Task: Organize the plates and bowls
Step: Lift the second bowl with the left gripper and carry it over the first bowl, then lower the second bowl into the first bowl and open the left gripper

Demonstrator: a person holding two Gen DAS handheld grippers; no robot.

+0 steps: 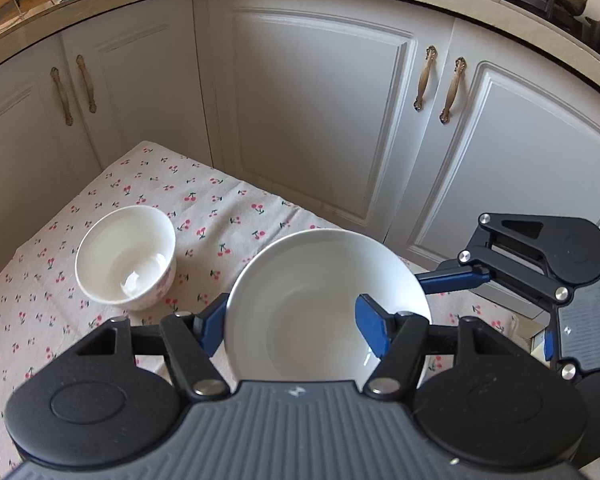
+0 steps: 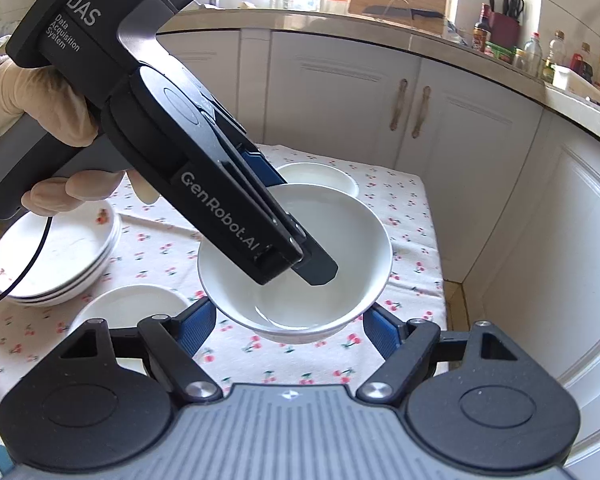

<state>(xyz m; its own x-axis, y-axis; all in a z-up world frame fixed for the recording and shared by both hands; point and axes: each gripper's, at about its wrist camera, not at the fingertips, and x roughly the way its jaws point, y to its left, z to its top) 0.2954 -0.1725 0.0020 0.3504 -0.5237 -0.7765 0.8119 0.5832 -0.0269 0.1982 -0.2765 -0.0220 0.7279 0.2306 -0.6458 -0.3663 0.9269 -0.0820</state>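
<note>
My left gripper (image 1: 294,322) has one blue finger inside and one outside the rim of a large white bowl (image 1: 320,280), its jaws wide apart; whether it grips the bowl I cannot tell. The same bowl (image 2: 340,248) shows in the right wrist view, with the left gripper (image 2: 308,264) reaching into it from the upper left. My right gripper (image 2: 290,330) is open, its blue fingers (image 2: 194,328) either side of the bowl's base, not touching. A smaller white bowl with a pink pattern (image 1: 126,256) stands on the cloth to the left; in the right wrist view it sits behind (image 2: 320,174).
A stack of dirty white plates (image 2: 56,256) sits at the left and another white dish (image 2: 136,306) near the front. The table (image 1: 228,216) has a cherry-print cloth. White cabinet doors (image 1: 320,112) stand just beyond the table's far edge.
</note>
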